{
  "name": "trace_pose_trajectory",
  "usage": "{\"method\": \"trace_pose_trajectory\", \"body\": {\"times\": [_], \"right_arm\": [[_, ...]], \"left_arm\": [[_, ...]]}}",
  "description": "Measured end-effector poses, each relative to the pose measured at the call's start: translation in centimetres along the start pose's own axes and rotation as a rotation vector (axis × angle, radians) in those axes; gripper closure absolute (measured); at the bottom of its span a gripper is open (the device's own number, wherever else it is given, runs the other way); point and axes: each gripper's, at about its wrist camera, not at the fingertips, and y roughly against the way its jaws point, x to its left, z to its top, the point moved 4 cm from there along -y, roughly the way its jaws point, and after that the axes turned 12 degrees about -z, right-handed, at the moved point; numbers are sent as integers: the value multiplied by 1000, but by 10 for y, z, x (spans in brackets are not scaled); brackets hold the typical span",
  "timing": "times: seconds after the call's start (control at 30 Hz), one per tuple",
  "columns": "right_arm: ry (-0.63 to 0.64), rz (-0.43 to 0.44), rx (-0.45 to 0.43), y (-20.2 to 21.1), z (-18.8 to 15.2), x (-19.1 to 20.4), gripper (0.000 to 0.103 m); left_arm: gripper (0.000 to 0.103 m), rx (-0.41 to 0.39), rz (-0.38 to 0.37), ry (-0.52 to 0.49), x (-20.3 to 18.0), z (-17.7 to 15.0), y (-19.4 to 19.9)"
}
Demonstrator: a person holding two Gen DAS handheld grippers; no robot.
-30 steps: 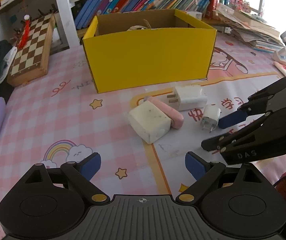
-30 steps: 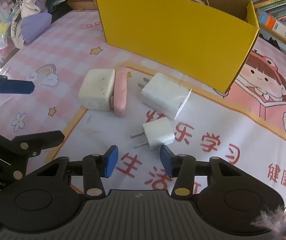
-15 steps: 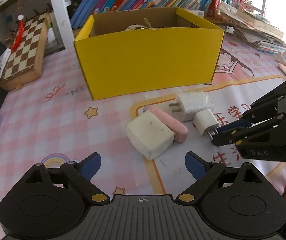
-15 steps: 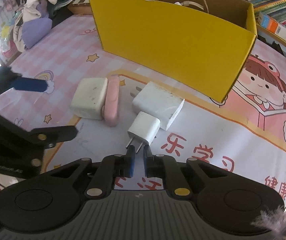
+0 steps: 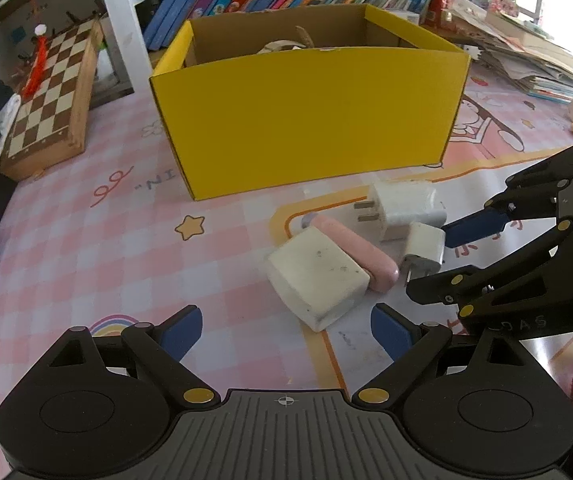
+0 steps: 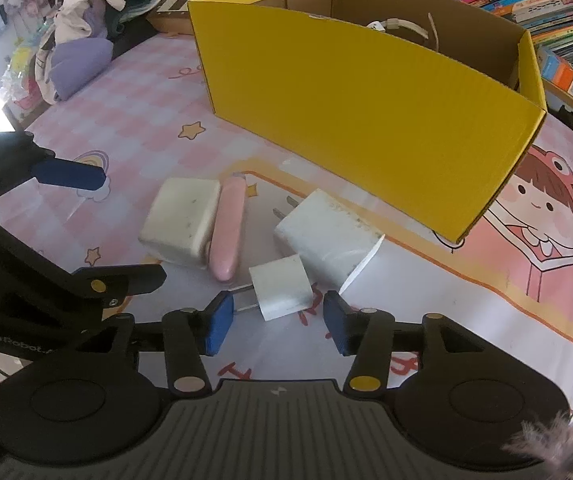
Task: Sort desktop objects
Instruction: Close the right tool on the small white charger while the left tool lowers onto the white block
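Right wrist view puts the small white charger (image 6: 282,287) at lower centre, between the opening jaws of the right gripper (image 6: 273,323), pads not touching it. Light, rigid, smooth: grip its flat sides, not the prongs. Half a second ago those jaws were pinched together. The left gripper (image 5: 284,327) hangs wide apart, empty.

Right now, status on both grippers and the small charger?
Left gripper open, empty. Right gripper opening around small charger, pads clear. Big charger touching behind it. Yellow box unobstructed.
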Motion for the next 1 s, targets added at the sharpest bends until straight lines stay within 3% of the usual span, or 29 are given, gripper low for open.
{"method": "trace_pose_trajectory", "body": {"times": [0.1, 0.17, 0.57, 0.7, 0.8, 1.0], "right_arm": [[10, 0, -8, -2, 2, 1, 56], [11, 18, -10, -3, 2, 1, 61], [-15, -39, -28, 8, -3, -15, 62], [-33, -40, -24, 10, -5, -22, 62], [-29, -38, -27, 12, -7, -22, 62], [-36, -43, -24, 13, -8, -25, 62]], "left_arm": [[10, 2, 8, 5, 1, 0, -1], [10, 3, 7, 6, 1, 1, -2], [10, -4, -28, -37, -8, 10, -16], [12, -5, -5, -71, -10, 14, -23], [19, 2, -4, -76, -10, 16, -27], [43, 16, -49, -38, -8, 16, -33]]}}
